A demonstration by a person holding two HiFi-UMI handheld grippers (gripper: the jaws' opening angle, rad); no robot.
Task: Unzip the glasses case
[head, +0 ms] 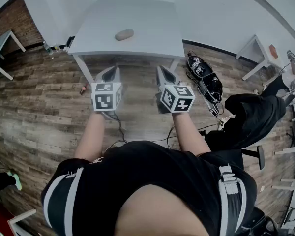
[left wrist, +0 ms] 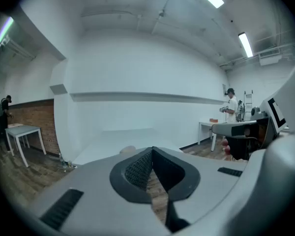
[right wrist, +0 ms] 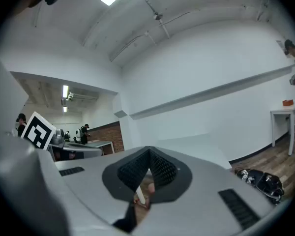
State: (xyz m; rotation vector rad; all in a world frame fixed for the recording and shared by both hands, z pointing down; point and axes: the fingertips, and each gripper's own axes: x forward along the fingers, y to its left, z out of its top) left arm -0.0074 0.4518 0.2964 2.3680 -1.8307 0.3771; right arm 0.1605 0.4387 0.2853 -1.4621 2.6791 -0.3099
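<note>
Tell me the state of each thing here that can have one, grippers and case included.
left gripper: shut, nothing between its jaws
right gripper: shut, nothing between its jaws
glasses case: lying on the white table, untouched, zip too small to read

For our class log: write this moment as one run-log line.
left gripper: shut, empty | right gripper: shut, empty | glasses case: on table, untouched

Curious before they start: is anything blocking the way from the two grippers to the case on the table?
Nothing visible. The case lies alone on the table; the left gripper and right gripper, both shut and empty, are held short of its near edge, open air between.
</note>
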